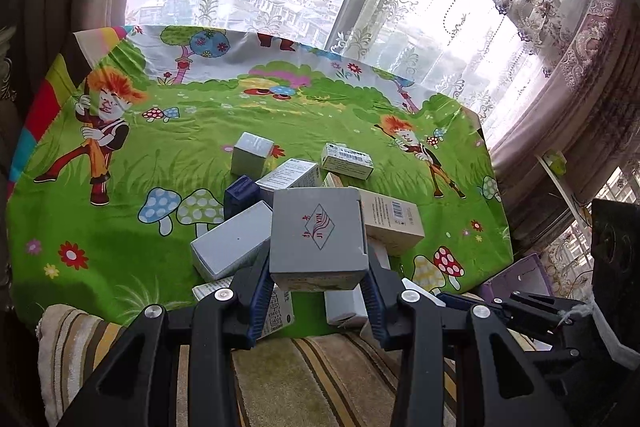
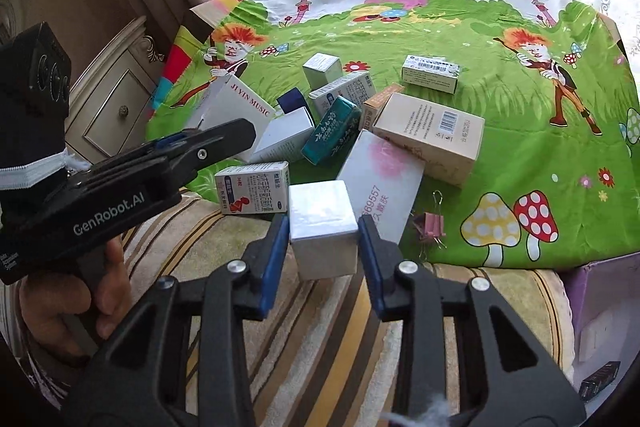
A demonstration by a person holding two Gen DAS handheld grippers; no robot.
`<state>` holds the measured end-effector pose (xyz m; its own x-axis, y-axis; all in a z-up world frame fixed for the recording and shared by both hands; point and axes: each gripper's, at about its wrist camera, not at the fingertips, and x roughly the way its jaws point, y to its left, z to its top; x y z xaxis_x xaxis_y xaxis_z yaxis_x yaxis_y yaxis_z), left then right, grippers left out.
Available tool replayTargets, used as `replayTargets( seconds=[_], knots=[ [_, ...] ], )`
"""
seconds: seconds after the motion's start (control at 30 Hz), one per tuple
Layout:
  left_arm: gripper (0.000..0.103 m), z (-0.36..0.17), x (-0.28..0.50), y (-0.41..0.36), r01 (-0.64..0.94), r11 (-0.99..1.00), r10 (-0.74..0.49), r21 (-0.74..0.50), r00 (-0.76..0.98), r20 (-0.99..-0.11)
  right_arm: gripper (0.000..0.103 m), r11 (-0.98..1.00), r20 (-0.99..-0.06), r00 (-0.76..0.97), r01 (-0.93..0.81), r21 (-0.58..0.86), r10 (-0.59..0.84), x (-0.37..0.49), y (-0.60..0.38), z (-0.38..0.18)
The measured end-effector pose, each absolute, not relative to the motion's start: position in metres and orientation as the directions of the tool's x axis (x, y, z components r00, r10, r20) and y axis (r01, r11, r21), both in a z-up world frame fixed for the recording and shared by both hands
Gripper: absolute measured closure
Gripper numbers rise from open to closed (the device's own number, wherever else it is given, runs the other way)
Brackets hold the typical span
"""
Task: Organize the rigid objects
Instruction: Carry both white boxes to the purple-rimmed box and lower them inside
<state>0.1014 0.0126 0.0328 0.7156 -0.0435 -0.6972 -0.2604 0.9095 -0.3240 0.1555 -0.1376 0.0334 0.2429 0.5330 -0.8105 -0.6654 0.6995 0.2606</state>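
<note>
**Both grippers clamped on small boxes above the pile**

The left gripper [image 1: 319,269] has its blue-padded fingers [image 1: 262,281] closed against the sides of a flat grey box [image 1: 318,239] printed with a red diamond logo. Only the left wrist view shows that printed face. In the right wrist view the same gripper [image 2: 224,139] appears side-on, a hand [image 2: 68,303] around its handle, and the box in it shows a white face reading "JI YIN MUSIC" [image 2: 236,103].

The right gripper [image 2: 323,223] is clamped on a small white cube-shaped box [image 2: 322,227], its pads pressed to two opposite sides — the box sits squarely between the fingertips.

Beyond the right fingertips lies the heap of cardboard cartons: a teal packet [image 2: 332,135] leaning on its edge, a tan box [image 2: 430,137] with a barcode, a white box with a pink flower print [image 2: 380,179] just past the right finger, and a medicine carton [image 2: 252,193] just past the left one. A pink binder clip [image 2: 432,223] lies to the right. Everything rests on a glossy cartoon-print green cloth [image 2: 500,155], bordered nearer the fingers by a striped, towel-like fabric [image 2: 320,327]. A purple box [image 2: 600,287] sits far right; its contents cannot be made out.
</note>
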Motion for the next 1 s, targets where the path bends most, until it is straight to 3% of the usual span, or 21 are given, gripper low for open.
replayTargets(
  seconds=[0.43,0.5,0.53,0.57,0.93,1.0],
  knots=[
    [0.061,0.035,0.108,-0.021,-0.199,0.928,-0.093,-0.315,0.695,-0.713,0.066,0.759,-0.804,0.261,-0.568,0.319,0.534,0.172,-0.195,0.030],
    [0.061,0.036,0.107,-0.020,-0.205,0.927,-0.090,-0.316,0.695,-0.713,0.052,0.782,-0.822,0.248,-0.531,0.328,0.513,0.181,-0.197,0.023],
    [0.061,0.035,0.107,-0.020,-0.206,0.925,-0.091,-0.318,0.695,-0.714,0.035,0.789,-0.825,0.236,-0.509,0.344,0.513,0.187,-0.197,0.019],
    [0.061,0.035,0.107,-0.021,-0.205,0.925,-0.093,-0.320,0.694,-0.714,0.026,0.791,-0.826,0.213,-0.485,0.373,0.521,0.193,-0.199,0.015],
    [0.061,0.033,0.107,-0.024,-0.200,0.925,-0.101,-0.322,0.689,-0.717,0.026,0.759,-0.825,0.013,-0.402,0.513,0.565,0.223,-0.171,-0.028],
    [0.061,0.033,0.107,-0.025,-0.201,0.926,-0.100,-0.320,0.687,-0.719,0.035,0.759,-0.830,0.004,-0.408,0.508,0.558,0.225,-0.164,-0.032]
  ],
)
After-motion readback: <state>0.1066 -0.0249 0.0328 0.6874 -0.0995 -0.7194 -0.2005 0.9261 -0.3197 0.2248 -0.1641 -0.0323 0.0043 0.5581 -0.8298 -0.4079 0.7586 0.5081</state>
